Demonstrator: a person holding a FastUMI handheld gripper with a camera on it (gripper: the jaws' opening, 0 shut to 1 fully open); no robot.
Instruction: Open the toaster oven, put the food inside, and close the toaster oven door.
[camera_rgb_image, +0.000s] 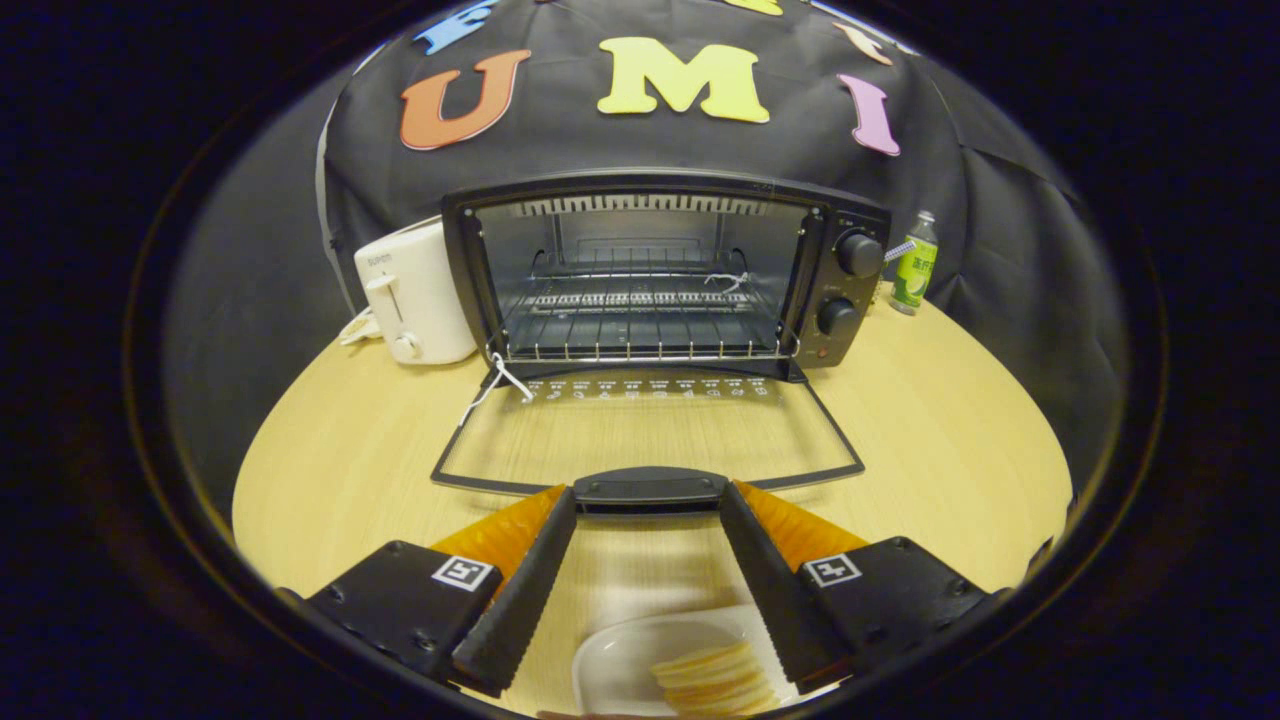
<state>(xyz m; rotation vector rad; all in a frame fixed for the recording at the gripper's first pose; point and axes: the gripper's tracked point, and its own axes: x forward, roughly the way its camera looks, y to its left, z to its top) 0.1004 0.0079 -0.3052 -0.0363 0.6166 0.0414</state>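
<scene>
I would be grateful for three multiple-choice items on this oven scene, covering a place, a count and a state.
1. Where is the white pop-up toaster?
A. beside the black toaster oven
B. on top of it
C. inside it

2. How many round black knobs does the oven have?
A. one
B. two
C. four

3. The oven's glass door is:
A. shut
B. folded down open
C. removed

Answers: A, it stands against the oven's side; B, two are stacked; C is wrong, B: it lies flat ahead of the open gripper.
</scene>
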